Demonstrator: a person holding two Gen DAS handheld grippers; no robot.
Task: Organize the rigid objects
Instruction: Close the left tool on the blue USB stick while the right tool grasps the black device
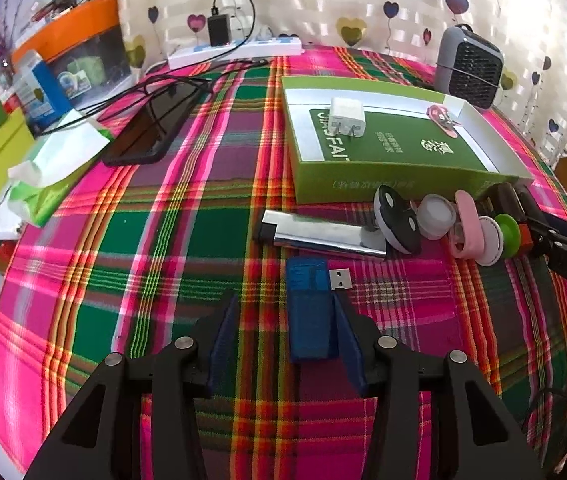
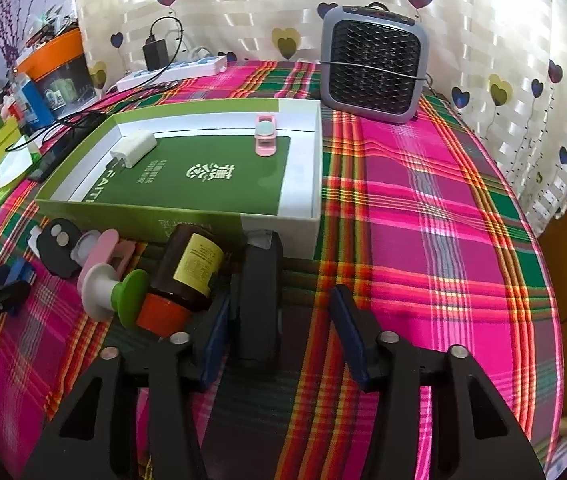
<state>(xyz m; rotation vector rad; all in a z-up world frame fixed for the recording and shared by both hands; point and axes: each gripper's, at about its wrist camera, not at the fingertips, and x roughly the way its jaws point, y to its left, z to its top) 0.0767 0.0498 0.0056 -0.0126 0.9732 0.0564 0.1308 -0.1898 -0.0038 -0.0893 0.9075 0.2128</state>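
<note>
l gripper [image 1: 285, 312] open round blue usb stick [image 1: 309, 308].

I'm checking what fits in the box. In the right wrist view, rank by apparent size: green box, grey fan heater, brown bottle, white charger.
1. green box
2. grey fan heater
3. brown bottle, though nearness to the camera enlarges it
4. white charger

Left tongs [image 1: 285, 316] agape, right tongs [image 2: 281, 312] agape

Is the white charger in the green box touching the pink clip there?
Apart. Right wrist view: green box floor shows between white charger and pink clip.
</note>
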